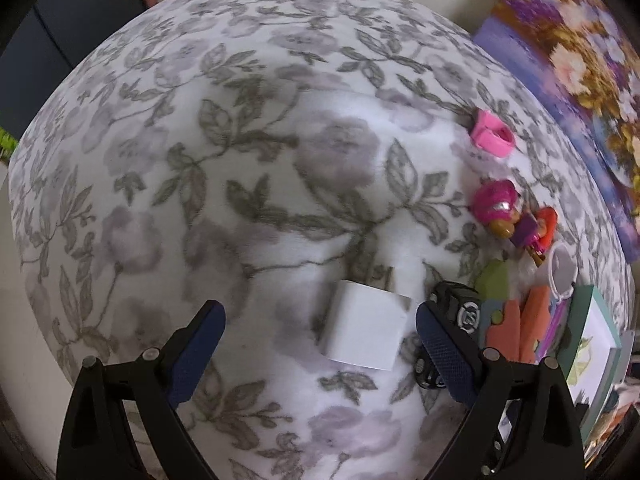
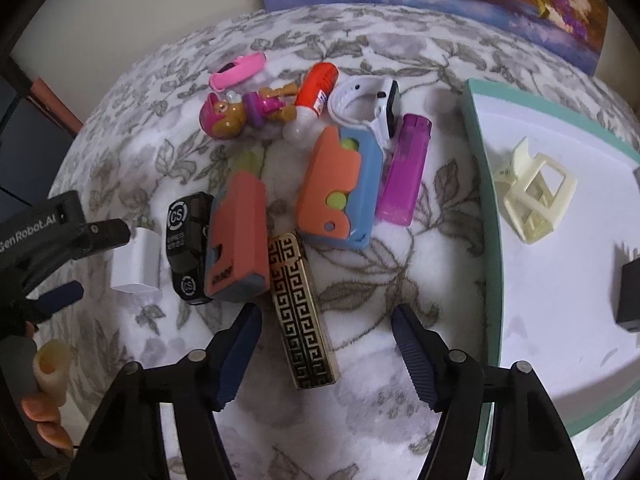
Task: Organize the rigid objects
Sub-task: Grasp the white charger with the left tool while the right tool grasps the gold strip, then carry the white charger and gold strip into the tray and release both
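- The right gripper (image 2: 326,334) hangs over the floral blanket (image 2: 400,280) with its jaws apart, straddling the gold-patterned lighter (image 2: 302,314). The lighter lies between the pads with a clear gap on each side, so nothing is gripped yet.
- The left gripper (image 1: 320,334) is spread wide around the white charger block (image 1: 366,326). Its pads do not touch the block, though the right-hand pad sits just beside the black toy car (image 1: 460,308).
- Just beyond the lighter lies the loose heap: two orange-and-blue folding toys (image 2: 340,188), a purple lighter (image 2: 404,172), a white watch (image 2: 368,104), a red-capped tube (image 2: 316,88), a doll figure (image 2: 228,114) and a pink clip (image 2: 238,70).
- To the right, the white tray with a teal rim (image 2: 486,200) holds a cream hair claw (image 2: 534,196) and a dark item at its far edge.
- I judge the sorting barely begun: two pieces are on the tray, and most are left on the blanket.
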Available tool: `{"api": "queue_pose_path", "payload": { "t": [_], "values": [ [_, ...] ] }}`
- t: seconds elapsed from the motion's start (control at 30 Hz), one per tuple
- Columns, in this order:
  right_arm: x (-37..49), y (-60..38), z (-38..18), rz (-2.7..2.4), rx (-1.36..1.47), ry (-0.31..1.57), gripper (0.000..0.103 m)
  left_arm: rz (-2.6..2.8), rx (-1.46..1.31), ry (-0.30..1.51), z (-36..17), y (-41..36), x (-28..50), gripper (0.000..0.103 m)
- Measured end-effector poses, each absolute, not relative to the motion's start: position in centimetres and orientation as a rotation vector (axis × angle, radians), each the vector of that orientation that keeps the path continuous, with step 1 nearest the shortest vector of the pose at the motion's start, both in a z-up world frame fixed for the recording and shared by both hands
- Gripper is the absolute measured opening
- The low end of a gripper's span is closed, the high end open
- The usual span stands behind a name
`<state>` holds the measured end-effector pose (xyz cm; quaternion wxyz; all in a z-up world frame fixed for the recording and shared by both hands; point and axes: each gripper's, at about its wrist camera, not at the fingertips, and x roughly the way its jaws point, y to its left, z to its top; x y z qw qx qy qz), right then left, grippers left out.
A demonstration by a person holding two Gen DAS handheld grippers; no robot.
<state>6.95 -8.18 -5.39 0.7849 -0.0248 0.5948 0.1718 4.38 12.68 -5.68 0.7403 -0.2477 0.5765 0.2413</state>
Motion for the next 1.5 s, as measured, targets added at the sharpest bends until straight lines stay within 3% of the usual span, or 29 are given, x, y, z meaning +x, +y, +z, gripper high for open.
{"api": "queue_pose_path", "payload": {
  "t": [0.1,0.2,0.27,0.37,0.67,1.0,1.5],
  "values": [
    [6.8,-7.9,-5.5,0.363,-0.081,1.272,0.07,0.522,-0.497,1.276,-5.9,12.0,5.1,0.096],
    [6.8,-7.5,-5.5,0.341,-0.117,1.255,0.062,0.504,-0.494,1.284,-6.4,11.6,5.6,0.094],
    [6.9,-7.6,-5.4,0.332,-0.119,1.25,0.058,0.504,-0.497,1.282,-6.5,11.7,5.7,0.082],
    [7.1,-7.7,-5.3,0.318,-0.114,1.244,0.05,0.505,-0.461,1.293,-6.7,11.3,6.0,0.076],
    [6.8,-7.5,-5.5,0.316,-0.198,1.217,0.048,0.476,-0.393,1.322,-8.4,8.8,7.7,0.045],
    [6.0,-6.8,-5.8,0.383,-0.153,1.22,0.031,0.451,-0.456,1.269,-6.3,9.8,6.3,0.044],
    [6.6,-10.2,-2.0,0.43,0.081,1.178,0.022,0.428,-0.422,1.09,0.4,8.9,5.0,0.044]
  ]
}}
